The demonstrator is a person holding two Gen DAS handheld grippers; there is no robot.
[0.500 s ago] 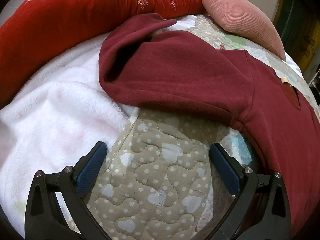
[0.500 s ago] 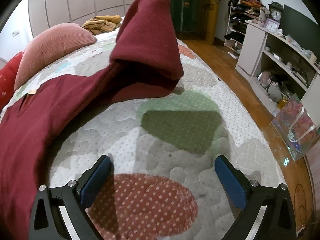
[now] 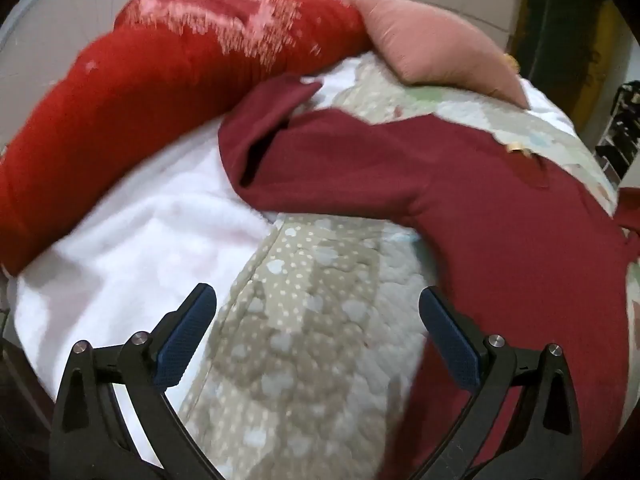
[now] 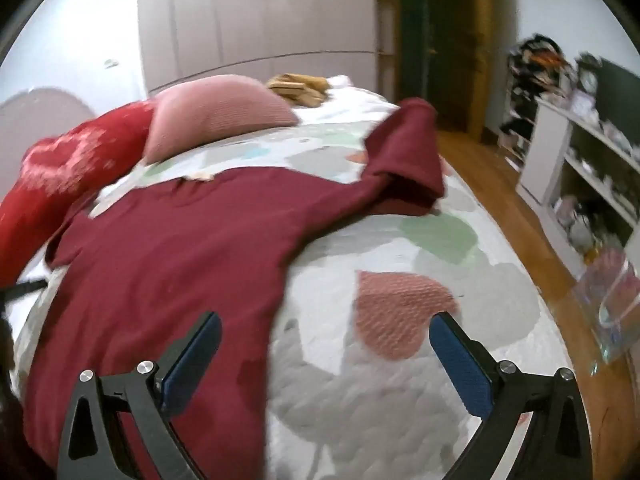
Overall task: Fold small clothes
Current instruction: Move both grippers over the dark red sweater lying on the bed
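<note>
a dark maroon long-sleeved fabric top [image 4: 168, 248] was seen spread flat on a quilted bedspread with heart patches [image 4: 432, 280], its body lying across the middle of the bed and its neckline towards the pillows. the left gripper [image 3: 318, 322] was held with its jaws wide apart and nothing between them, above the beige dotted part of the quilt, just beside the top's lower left edge. the right gripper [image 4: 325, 350] was likewise spread wide and held nothing; its left finger was over the top's hem area and its right finger over the quilt, near a pink heart patch [image 4: 400, 312].

a white open shelving unit [image 4: 580, 176] along the wall was filled with small items, too blurred to be told apart. a clear plastic bag [image 4: 612, 300] stood on the wooden floor [image 4: 500, 200]; its contents could not be made out.

only in the left wrist view were shown a fluffy white blanket [image 3: 132, 240] under the top's left sleeve [image 3: 276, 132], and that sleeve's open cuff. only in the right wrist view were shown the right sleeve [image 4: 404, 152], bunched and folded over itself, the shelving, the bag, a dark green door [image 4: 436, 40] and a yellowish folded cloth [image 4: 300, 86] at the bed's far end. a long red embroidered bolster [image 3: 160, 92] and a pink ribbed cushion [image 3: 432, 48] appeared in both views.
</note>
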